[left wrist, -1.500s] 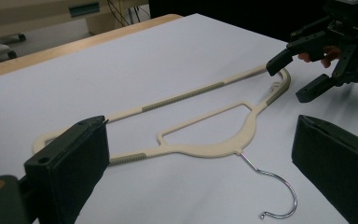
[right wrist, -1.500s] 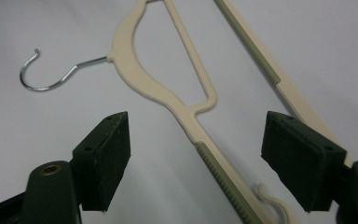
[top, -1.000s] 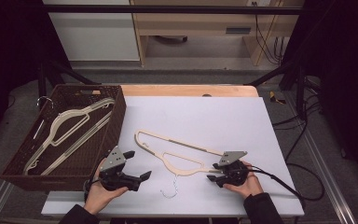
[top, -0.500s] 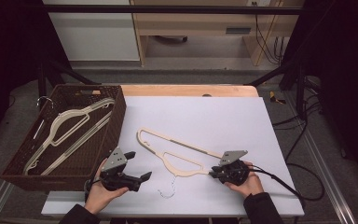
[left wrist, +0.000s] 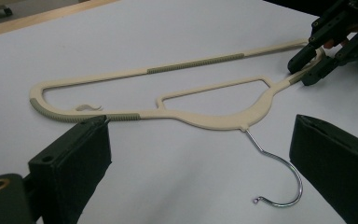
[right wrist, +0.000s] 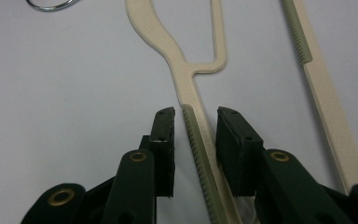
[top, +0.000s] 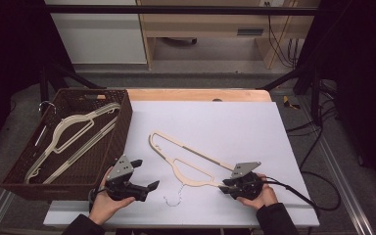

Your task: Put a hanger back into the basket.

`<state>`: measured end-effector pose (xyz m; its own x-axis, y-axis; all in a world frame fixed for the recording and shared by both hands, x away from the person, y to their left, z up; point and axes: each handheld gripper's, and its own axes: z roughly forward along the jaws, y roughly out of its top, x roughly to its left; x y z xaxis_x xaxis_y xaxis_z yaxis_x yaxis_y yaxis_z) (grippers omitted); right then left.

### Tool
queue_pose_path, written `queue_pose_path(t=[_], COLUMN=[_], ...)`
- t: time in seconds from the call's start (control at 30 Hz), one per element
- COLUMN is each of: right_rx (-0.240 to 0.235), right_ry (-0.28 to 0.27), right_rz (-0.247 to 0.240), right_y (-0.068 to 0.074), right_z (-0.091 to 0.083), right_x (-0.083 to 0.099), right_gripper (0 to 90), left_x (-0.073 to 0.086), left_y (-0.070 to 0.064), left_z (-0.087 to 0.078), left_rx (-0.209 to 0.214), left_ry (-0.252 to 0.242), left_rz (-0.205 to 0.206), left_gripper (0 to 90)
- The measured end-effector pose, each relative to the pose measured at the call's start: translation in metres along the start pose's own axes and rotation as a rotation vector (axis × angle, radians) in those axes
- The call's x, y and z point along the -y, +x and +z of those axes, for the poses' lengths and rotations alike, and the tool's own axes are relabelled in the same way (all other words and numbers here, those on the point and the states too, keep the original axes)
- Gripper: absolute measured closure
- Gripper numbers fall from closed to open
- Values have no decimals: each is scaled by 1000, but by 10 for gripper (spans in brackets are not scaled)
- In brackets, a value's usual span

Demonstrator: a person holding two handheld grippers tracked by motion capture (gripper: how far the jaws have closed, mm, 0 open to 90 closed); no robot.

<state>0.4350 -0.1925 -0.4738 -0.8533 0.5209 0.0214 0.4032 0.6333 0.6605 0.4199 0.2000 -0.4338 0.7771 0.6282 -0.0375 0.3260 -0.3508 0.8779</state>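
Grasp step: the right gripper [right wrist: 195, 122], jaws parted, straddles the hanger [right wrist: 200, 135] arm and should close; the left gripper [top: 144, 177] waits released.

A brown wicker basket [top: 122, 128] (left of table) holds pale hangers [top: 73, 137].

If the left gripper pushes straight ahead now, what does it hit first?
Probably the hanger: its body and wire hook lie on the table just ahead of the open left gripper. Depth is hard to judge; beyond it sits the right gripper.
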Motion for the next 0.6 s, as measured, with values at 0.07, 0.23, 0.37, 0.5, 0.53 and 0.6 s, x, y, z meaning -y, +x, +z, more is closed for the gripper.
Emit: queue_pose_path(t=[0.07, 0.23, 0.37, 0.5, 0.53, 0.6], right_rx=[-5, 11, 28, 15, 21, 15], right_ry=[3, 11, 32, 31, 37, 30], right_rz=[-1, -8, -51, -56, -52, -36], right_y=[0, 2, 10, 13, 14, 15], right_z=[0, 1, 1, 1, 0, 0], right_x=[0, -2, -5, -5, -5, -5], right_gripper=[678, 722, 783, 791, 791, 783], left_x=[0, 0, 0, 0, 0, 0], left_y=[0, -1, -1, -1, -1, -1], left_z=[0, 2, 1, 0, 0, 0], left_rx=[0, -1, 0, -2, -2, -1], left_ry=[2, 6, 3, 2, 2, 4], left_rz=[1, 6, 7, 6, 5, 7], left_gripper=[52, 52, 53, 54, 54, 54])
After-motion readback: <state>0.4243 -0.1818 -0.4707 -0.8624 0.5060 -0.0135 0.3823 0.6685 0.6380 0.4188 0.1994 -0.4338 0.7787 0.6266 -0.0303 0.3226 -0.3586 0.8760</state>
